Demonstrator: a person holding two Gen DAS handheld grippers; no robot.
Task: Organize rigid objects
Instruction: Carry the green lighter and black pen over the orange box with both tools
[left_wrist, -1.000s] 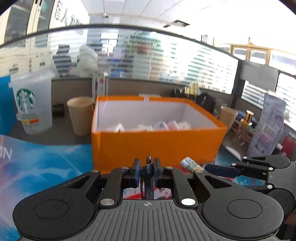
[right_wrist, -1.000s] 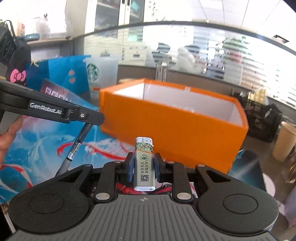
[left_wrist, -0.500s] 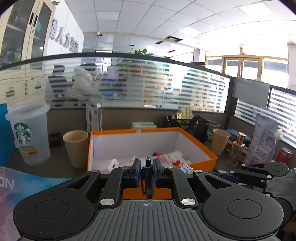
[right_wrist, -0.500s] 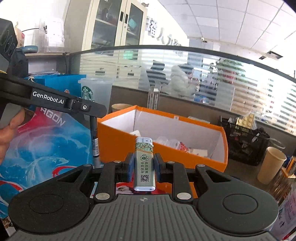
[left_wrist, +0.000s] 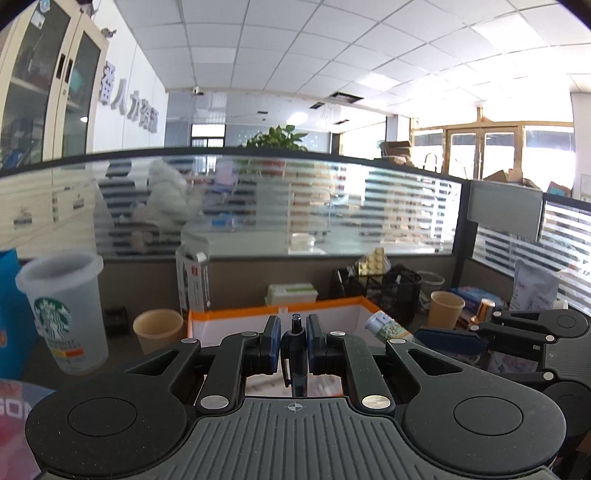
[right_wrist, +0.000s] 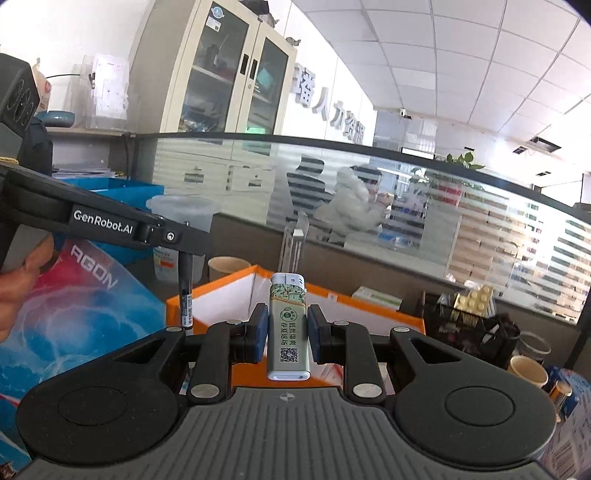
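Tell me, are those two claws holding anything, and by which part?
Yes. The left gripper pinches a black pen near its top end. The right gripper clamps a lighter around the middle of its body.

"GenRobot.AI" stands in white on the left gripper's black arm (right_wrist: 103, 225). "AGON" runs across the colourful box (right_wrist: 94, 267). The translucent cup (left_wrist: 64, 317) carries the Starbucks logo.
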